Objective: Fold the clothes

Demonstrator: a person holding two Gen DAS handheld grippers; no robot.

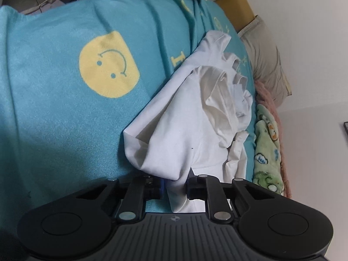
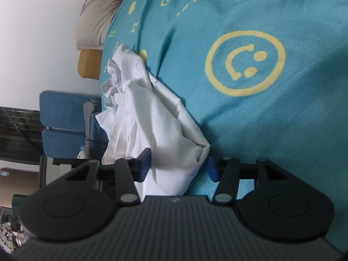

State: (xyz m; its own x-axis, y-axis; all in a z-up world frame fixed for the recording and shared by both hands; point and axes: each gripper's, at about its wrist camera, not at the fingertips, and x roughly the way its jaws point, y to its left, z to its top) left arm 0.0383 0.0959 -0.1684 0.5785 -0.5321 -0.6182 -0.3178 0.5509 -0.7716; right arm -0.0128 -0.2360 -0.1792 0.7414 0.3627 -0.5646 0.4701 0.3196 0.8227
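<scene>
One white garment (image 1: 187,117) lies on one teal blanket (image 1: 54,108), flanked by two grippers, left (image 1: 175,187) and right (image 2: 178,166), with one beige pillow (image 1: 267,65) far off.

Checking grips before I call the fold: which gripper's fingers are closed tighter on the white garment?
The left gripper: its fingers pinch the white garment in a narrow gap. The right gripper stands wide, with a loose bundle of cloth between its blue pads.

L gripper (image 1: 175,188) | jaws part-closed (cloth between) | R gripper (image 2: 178,167) | jaws wider, apart
</scene>
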